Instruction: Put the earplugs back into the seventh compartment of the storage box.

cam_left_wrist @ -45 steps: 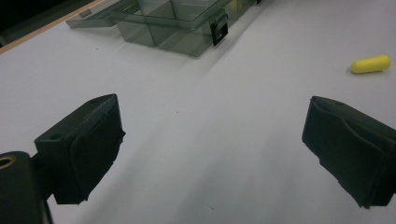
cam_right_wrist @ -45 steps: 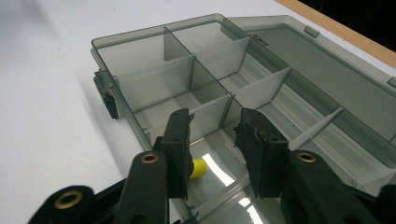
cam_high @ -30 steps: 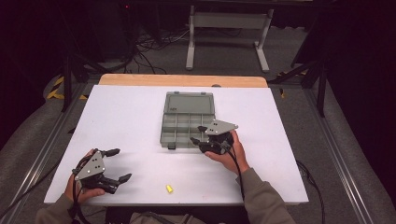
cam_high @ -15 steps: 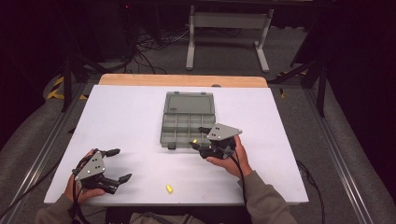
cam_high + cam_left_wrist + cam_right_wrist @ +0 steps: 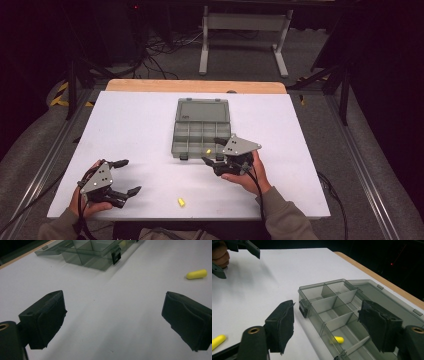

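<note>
Right gripper (image 5: 212, 151) jaws just opened, empty; yellow earplug (image 5: 337, 339) dropped into organizer box (image 5: 201, 131). Left gripper (image 5: 126, 176) open, idle; second earplug (image 5: 181, 202) next.

Light falls from overhead onto the white desk (image 5: 150, 125), which shows bright and even, while the floor and room around it sink into near black. Shadows under things are soft and short. The high view is slightly grainy and soft. In both gripper views the near black jaws are blurred, and the desk surface glares pale with a bluish cast.
</note>
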Action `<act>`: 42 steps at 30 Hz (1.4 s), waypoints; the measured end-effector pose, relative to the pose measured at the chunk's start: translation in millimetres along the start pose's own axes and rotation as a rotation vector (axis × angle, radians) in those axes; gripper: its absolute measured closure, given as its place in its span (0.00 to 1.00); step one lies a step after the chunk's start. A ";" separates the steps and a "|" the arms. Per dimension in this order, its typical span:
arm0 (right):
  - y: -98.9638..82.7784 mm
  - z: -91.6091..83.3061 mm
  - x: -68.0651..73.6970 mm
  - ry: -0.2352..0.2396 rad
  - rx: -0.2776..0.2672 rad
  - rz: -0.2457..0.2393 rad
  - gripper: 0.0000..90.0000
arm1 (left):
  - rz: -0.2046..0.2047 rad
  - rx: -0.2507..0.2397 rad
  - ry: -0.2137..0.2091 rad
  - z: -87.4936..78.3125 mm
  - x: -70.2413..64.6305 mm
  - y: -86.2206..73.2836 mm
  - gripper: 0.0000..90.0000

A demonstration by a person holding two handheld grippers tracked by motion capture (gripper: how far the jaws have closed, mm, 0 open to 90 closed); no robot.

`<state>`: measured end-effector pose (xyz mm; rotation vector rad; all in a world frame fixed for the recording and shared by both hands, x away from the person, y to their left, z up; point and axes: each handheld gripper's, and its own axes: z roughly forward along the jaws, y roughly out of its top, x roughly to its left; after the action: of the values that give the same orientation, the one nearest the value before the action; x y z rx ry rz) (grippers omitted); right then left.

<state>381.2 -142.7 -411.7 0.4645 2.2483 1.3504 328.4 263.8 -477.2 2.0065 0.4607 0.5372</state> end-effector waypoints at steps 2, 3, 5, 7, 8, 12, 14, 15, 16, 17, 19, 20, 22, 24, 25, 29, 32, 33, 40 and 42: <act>-0.3 -0.8 3.9 0.005 0.001 0.001 0.29 | 0.001 0.000 0.000 0.0 0.0 0.0 0.06; -0.7 -1.0 6.5 0.008 0.001 -0.003 0.27 | 0.001 0.000 0.000 0.0 0.0 0.0 0.06; -1.1 -0.9 9.5 0.023 0.002 0.003 0.27 | 0.001 0.000 0.001 0.0 -0.1 0.1 0.06; -1.3 -0.5 12.3 0.028 0.009 -0.001 0.26 | 0.001 0.000 0.001 0.0 -0.1 0.1 0.06; -1.5 -0.3 14.0 0.031 0.012 -0.005 0.25 | 0.001 0.001 0.001 0.0 -0.2 0.1 0.06; -3.7 2.1 25.4 0.068 0.025 -0.023 0.24 | 0.000 -0.001 0.001 -0.1 -0.3 0.2 0.06; -4.9 3.2 30.2 0.090 0.027 -0.027 0.23 | 0.001 0.001 0.001 -0.1 -0.4 0.2 0.06; -5.5 4.0 32.5 0.098 0.029 -0.032 0.23 | 0.001 0.001 0.001 0.0 -0.4 0.2 0.06; -6.1 4.7 35.0 0.107 0.031 -0.032 0.23 | 0.001 0.001 0.001 0.0 -0.4 0.2 0.06; -6.9 5.7 37.4 0.120 0.033 -0.033 0.22 | 0.001 0.001 0.001 0.0 -0.4 0.2 0.06; -8.2 8.4 42.4 0.141 0.046 -0.041 0.22 | 0.000 0.001 0.001 0.0 -0.4 0.2 0.06; -9.1 10.1 44.7 0.152 0.049 -0.045 0.22 | 0.000 0.002 0.001 0.0 -0.4 0.2 0.06; -10.9 13.6 49.7 0.183 0.064 -0.049 0.23 | 0.000 0.001 0.001 0.0 -0.3 0.2 0.07; -12.9 18.3 54.4 0.221 0.090 -0.056 0.23 | 0.000 0.001 0.001 0.0 -0.4 0.2 0.06; -13.9 20.5 56.3 0.242 0.095 -0.053 0.23 | -0.001 0.000 0.001 -0.1 -0.3 0.3 0.06; -17.4 28.1 64.9 0.303 0.127 -0.068 0.23 | -0.001 -0.001 -0.001 -0.4 -0.1 0.3 0.06; -18.6 32.2 70.6 0.338 0.149 -0.084 0.23 | -0.003 -0.001 -0.001 -0.3 0.0 0.2 0.06; -18.9 33.2 71.8 0.348 0.153 -0.082 0.23 | -0.002 -0.001 -0.001 -0.2 0.0 0.3 0.06; -21.8 43.2 85.9 0.411 0.199 -0.105 0.23 | 0.000 0.001 -0.001 0.0 -0.1 0.5 0.06; -22.2 45.7 89.2 0.428 0.212 -0.118 0.24 | -0.002 0.003 -0.001 0.1 0.0 0.5 0.06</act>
<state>331.5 -74.0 -469.6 0.1111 2.7346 1.2476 328.4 263.5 -476.8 2.0086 0.4627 0.5352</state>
